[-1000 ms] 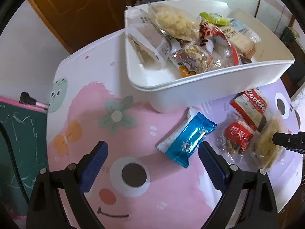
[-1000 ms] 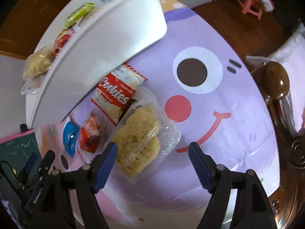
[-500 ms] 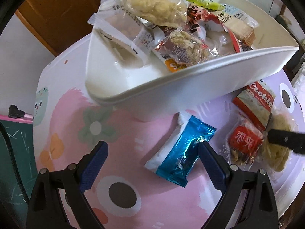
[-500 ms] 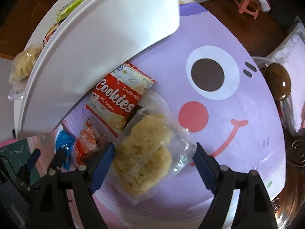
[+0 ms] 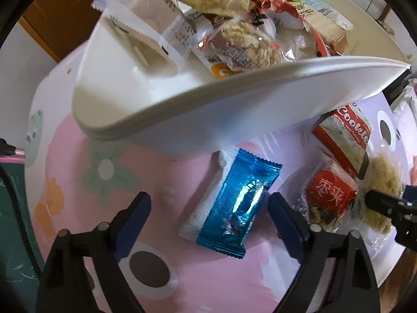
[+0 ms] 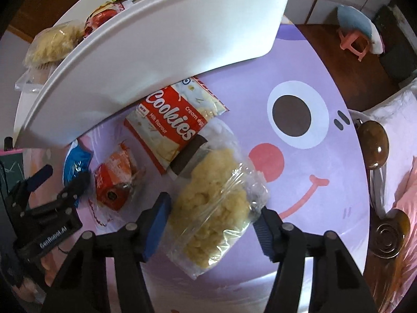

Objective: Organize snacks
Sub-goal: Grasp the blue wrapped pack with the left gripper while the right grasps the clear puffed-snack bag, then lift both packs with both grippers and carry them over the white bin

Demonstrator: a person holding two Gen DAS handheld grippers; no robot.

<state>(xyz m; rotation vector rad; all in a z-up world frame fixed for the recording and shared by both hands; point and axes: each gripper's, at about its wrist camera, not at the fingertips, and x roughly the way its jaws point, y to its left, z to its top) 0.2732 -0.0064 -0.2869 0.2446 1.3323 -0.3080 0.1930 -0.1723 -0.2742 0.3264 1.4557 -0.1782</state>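
Observation:
A blue foil packet [image 5: 234, 203] lies on the pink part of the table in front of the white bin [image 5: 182, 120]. My left gripper [image 5: 208, 216] points down over it with the jaws closing. The packet lies between the pads: the right one is at its edge, the left one well apart. In the right wrist view a clear bag of yellow puffed snack [image 6: 216, 208] lies between the pads of my right gripper [image 6: 211, 228]. Its jaws are closing and the pads have just reached the bag's sides. The bag still rests flat on the table.
A red Cookies packet [image 6: 177, 125] and a red date snack [image 6: 114, 182] lie between the two grippers. The bin [image 6: 156, 52] holds several snack packets. The round table's edge [image 6: 338, 255] is close. A wooden post [image 6: 375, 146] stands beyond it, and a green board [image 5: 13, 208] at the left.
Both grippers have come down closer to the table and their jaws have narrowed. The blue packet now lies between the left pads, and the snack bag fills the gap of the right pads.

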